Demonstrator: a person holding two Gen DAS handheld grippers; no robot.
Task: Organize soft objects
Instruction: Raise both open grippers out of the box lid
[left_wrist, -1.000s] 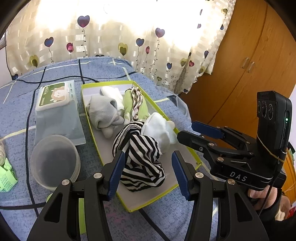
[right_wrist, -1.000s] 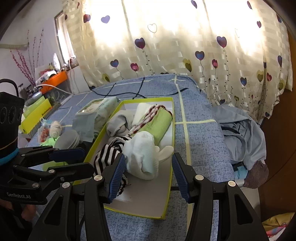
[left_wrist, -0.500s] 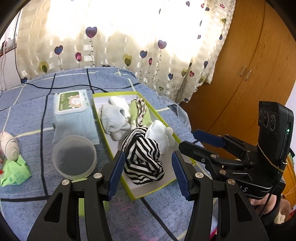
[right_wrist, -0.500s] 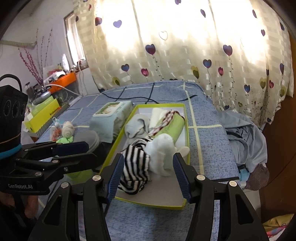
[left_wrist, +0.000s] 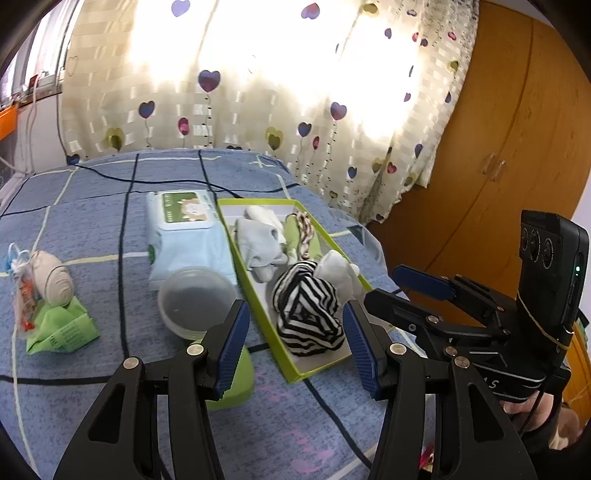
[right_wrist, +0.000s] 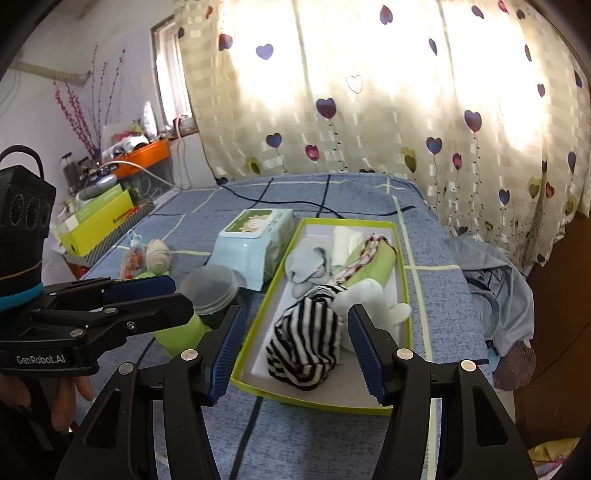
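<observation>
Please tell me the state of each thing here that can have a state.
Left gripper: open, empty.
Right gripper: jaws opening, empty.
Green box: open, holding rolled clothes.
Striped cloth: bundled, inside the box.
Wipes pack: lid shut.
Plastic tub: lid on.

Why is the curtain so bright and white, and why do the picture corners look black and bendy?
In both wrist views daylight behind the curtain washes it out to glare. The fisheye lens bends straight lines and leaves dark corners. In the right wrist view the striped cloth stays fairly sharp.
</observation>
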